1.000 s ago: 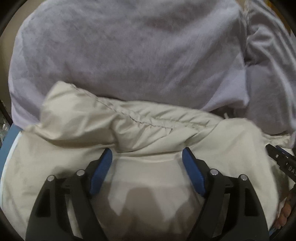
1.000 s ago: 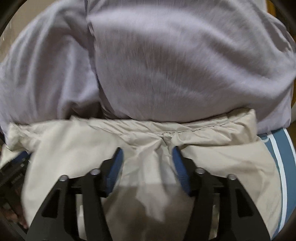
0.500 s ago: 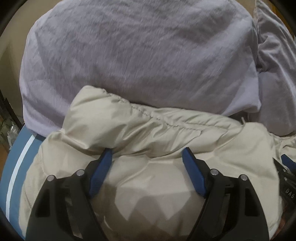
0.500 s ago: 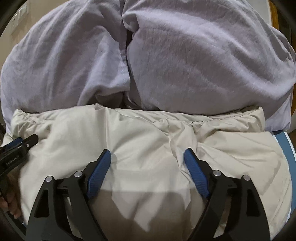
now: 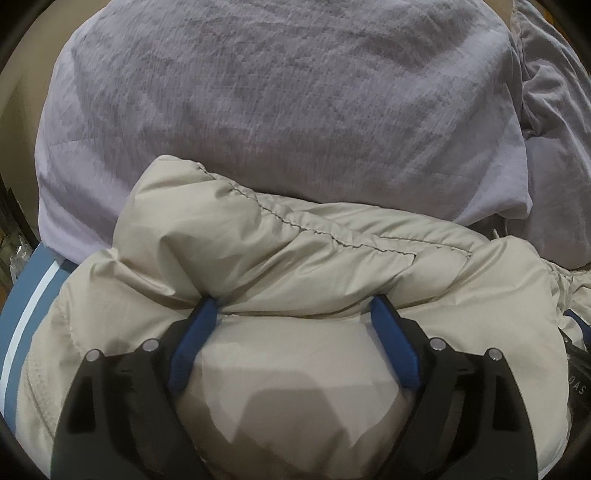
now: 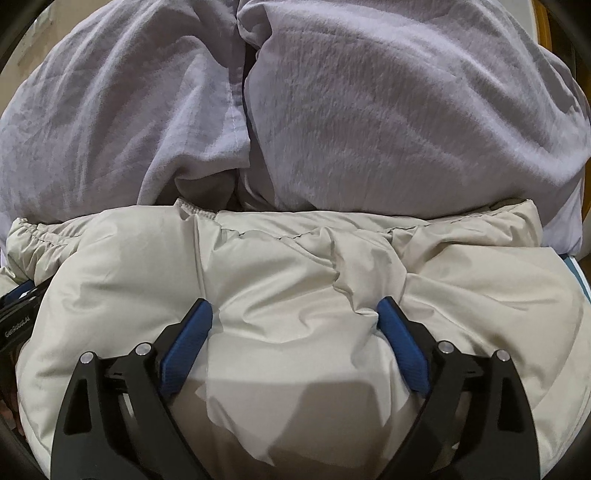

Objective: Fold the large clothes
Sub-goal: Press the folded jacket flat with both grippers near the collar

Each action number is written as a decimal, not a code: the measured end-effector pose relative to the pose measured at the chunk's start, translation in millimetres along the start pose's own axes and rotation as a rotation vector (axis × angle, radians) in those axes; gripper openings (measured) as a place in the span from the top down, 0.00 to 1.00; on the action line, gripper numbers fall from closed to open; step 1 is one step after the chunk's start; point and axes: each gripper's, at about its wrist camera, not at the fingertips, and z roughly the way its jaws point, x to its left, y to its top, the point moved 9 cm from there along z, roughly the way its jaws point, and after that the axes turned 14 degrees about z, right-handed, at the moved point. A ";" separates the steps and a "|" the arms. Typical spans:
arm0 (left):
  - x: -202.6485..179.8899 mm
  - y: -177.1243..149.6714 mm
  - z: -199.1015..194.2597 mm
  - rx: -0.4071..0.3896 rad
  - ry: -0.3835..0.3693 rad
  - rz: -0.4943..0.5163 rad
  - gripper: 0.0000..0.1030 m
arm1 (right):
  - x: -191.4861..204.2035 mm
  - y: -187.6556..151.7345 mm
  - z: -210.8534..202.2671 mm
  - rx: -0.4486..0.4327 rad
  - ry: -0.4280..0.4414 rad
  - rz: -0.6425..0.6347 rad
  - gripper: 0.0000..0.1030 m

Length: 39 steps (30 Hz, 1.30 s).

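Note:
A puffy beige jacket lies folded on the bed, its stitched hem edge toward the pillows. My left gripper sits low over it. The jaws are opening wide, and a bulge of jacket fabric swells between the blue pads without being pinched. In the right wrist view the same jacket fills the lower half. My right gripper is also opening wide over a soft bulge of it, and it holds nothing. Each view shows the other gripper's black body at its edge.
Two lavender-grey pillows lie just past the jacket's far edge and touch it. A blue sheet with a white stripe shows at the jacket's outer sides. A wooden edge is at the top right.
The right jaws have spread from a narrow pinch on the fabric to wide apart. The left jaws have widened slightly. Both grippers have sunk lower, and the jacket fold has settled flatter.

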 end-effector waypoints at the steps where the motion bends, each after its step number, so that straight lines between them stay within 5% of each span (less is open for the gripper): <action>1: 1.3 -0.1 -0.2 0.000 0.002 0.001 0.17 | -0.7 -1.3 1.6 -0.001 -0.001 0.000 0.09; 25: -2.3 -0.2 -7.4 0.039 -0.020 0.018 0.16 | -13.9 4.9 14.7 0.042 -0.009 0.023 0.07; 32: -39.1 22.6 -54.8 -0.054 -0.142 -0.001 0.16 | -45.1 36.0 -12.5 -0.056 -0.070 0.050 0.07; 39: -85.9 27.2 -41.1 -0.037 -0.177 0.064 0.15 | -88.4 47.2 -1.8 -0.070 -0.182 0.071 0.07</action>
